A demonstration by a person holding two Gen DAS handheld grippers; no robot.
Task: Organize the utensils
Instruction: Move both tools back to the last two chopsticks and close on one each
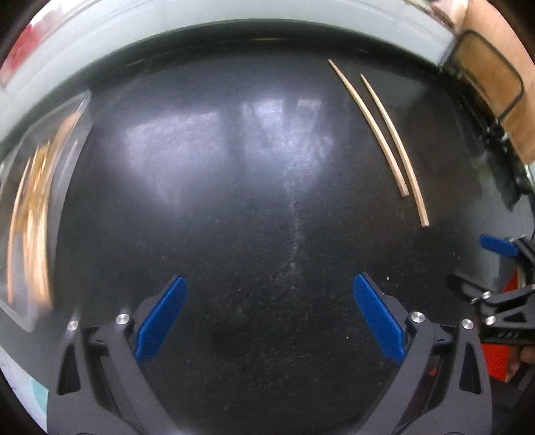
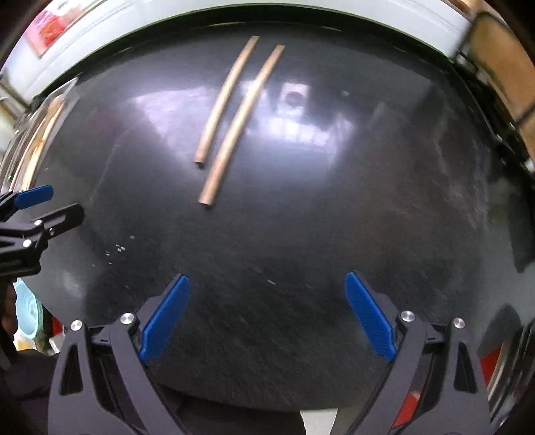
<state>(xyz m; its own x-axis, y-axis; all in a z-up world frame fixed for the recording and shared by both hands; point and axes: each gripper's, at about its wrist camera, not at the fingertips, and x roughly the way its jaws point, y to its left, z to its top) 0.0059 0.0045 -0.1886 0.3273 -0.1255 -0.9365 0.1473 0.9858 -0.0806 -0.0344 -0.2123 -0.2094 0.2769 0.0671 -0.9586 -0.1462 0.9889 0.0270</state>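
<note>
1. Nearest the lens: the left gripper (image 1: 269, 316), black-framed with blue ribbed pads (image 1: 160, 319), has its jaws spread wide apart with nothing between them, only bare dark surface below. That wide spread looks like readiness for a pickup, not a grip.
2. Same story for the right gripper (image 2: 267, 316): its blue pads (image 2: 369, 316) stand far apart and empty, tilted steeply down at the glossy black stone bench (image 2: 301, 234).
3. Each gripper sees the other at the edge of its view, so the two hang side by side over the bench, neither touching anything.
4. Ahead of the right gripper, slightly left of its centre line, lie the two pale wooden chopsticks (image 2: 234, 117). They rest flat on the bench, nearly parallel, just beside each other but apart, one end set back from the other.
5. From the left gripper they sit ahead and well off to its right (image 1: 384, 140), so my read is that the right gripper has the easier reach.
6. Far left of the left gripper, a clear plastic tray (image 1: 36, 207) with blurred tan sticks inside, probably where the chopsticks belong, though blur hides the contents.
7. Beyond everything, the bench's far edge meets a pale wall (image 1: 234, 26).
</note>
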